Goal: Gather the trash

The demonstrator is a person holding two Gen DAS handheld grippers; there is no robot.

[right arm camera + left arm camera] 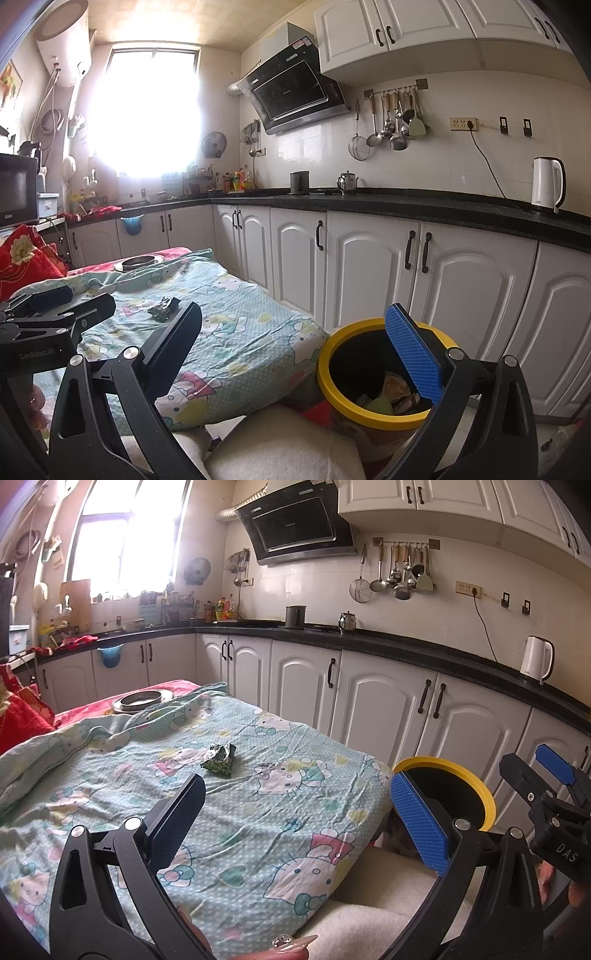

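While both tools hang above the near end of the table, neither has hold of anything. Left gripper (299,819): jaws spread wide, nothing between them, positioned over the cartoon-print cloth (236,812). Right gripper (303,354): jaws likewise wide apart and empty, its blue right-hand pad (413,354) in line with the mouth of the yellow-rimmed bin (332,384).

One item of trash noted: a crumpled green snack wrapper (219,758) lying flat on the cloth near the table's middle, beyond the left gripper's fingertips and well apart from both tools. The same wrapper shows in the right wrist view, further off and to the left.

The bin stands on the floor at the table's near right corner, just beside the draped cloth. Paper and other scraps (391,395) are visible inside it.

A round metal dish (142,699) sits at the far end of the table. A white kettle (537,659) stands on the dark worktop at right
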